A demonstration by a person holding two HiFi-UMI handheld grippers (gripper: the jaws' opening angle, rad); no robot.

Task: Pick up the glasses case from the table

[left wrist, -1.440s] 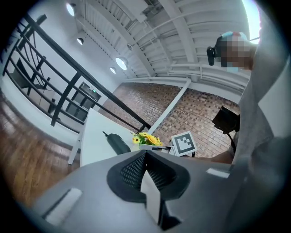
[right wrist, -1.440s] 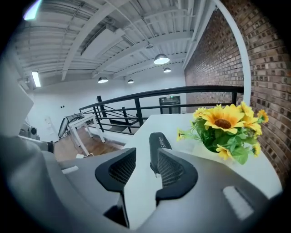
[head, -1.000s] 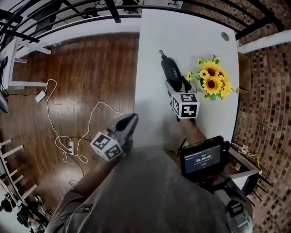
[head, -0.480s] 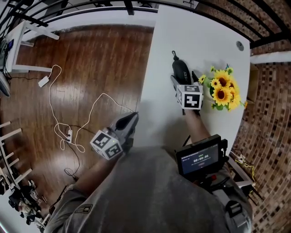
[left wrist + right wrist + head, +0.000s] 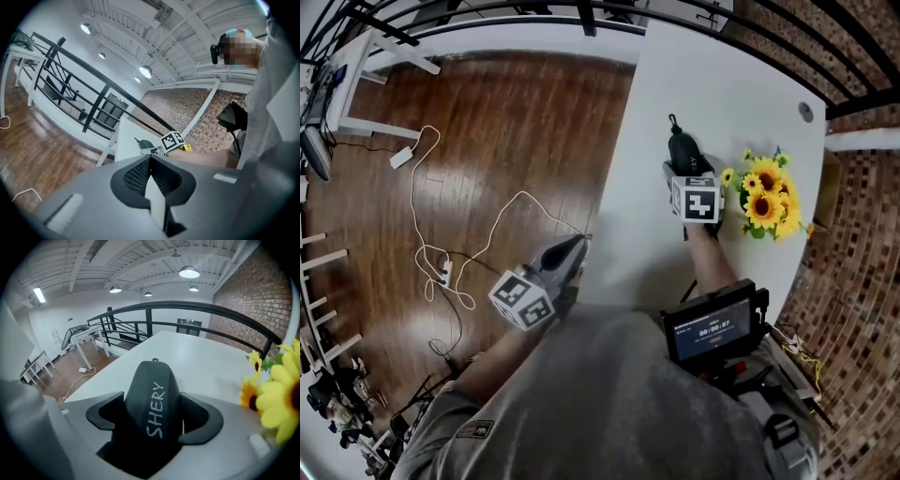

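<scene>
The black glasses case (image 5: 682,150), printed with white letters, lies on the white table (image 5: 722,75) to the left of the sunflowers. In the right gripper view the case (image 5: 152,376) fills the space between my right gripper's (image 5: 152,401) jaws. Those jaws are closing around it, and a thin gap still shows beside the right pad. The head view shows my right gripper (image 5: 687,172) tilted down over the case's near end. My left gripper (image 5: 577,244) hangs off the table's left edge over the wooden floor, shut and empty. The left gripper (image 5: 150,161) view shows the case (image 5: 144,144) far off.
A bunch of sunflowers (image 5: 766,197) stands just right of the case, close to the right jaw (image 5: 276,394). A small screen (image 5: 712,328) sits at the person's chest. White cables (image 5: 431,272) lie on the floor to the left. A black railing runs beyond the table.
My right gripper has moved forward and down over the case, so its jaws now straddle it. The left gripper has hardly moved.
</scene>
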